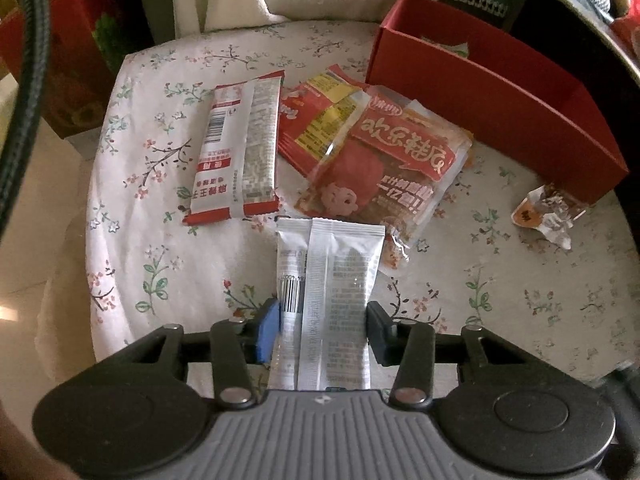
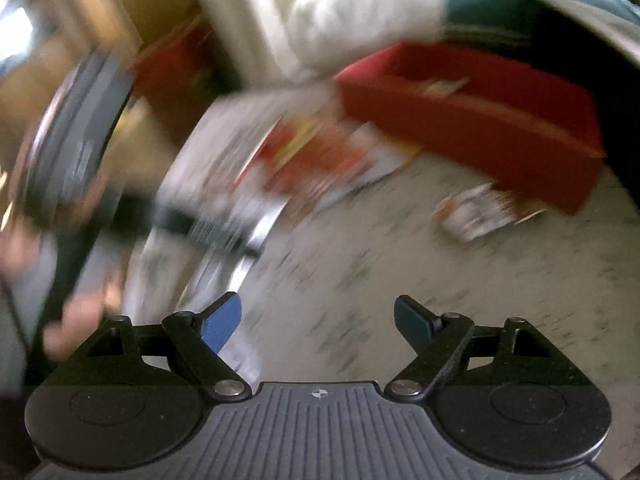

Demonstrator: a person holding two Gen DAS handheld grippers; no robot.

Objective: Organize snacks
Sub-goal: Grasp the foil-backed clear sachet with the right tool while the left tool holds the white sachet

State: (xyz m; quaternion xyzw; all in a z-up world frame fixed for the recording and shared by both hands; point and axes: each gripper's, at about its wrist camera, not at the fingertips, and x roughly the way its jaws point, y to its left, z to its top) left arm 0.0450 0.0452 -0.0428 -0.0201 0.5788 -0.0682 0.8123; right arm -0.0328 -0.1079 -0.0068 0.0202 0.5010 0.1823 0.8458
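Left claw [image 1: 323, 330] pinches white sachet [image 1: 330, 280] by its near end: light, floppy, slippery; right claw [image 2: 318, 318] spread, holding nothing.

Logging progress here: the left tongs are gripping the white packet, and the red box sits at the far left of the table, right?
Not quite. The left tongs do grip the white packet, but the red box sits at the far right of the table, not the far left, as the left wrist view shows.
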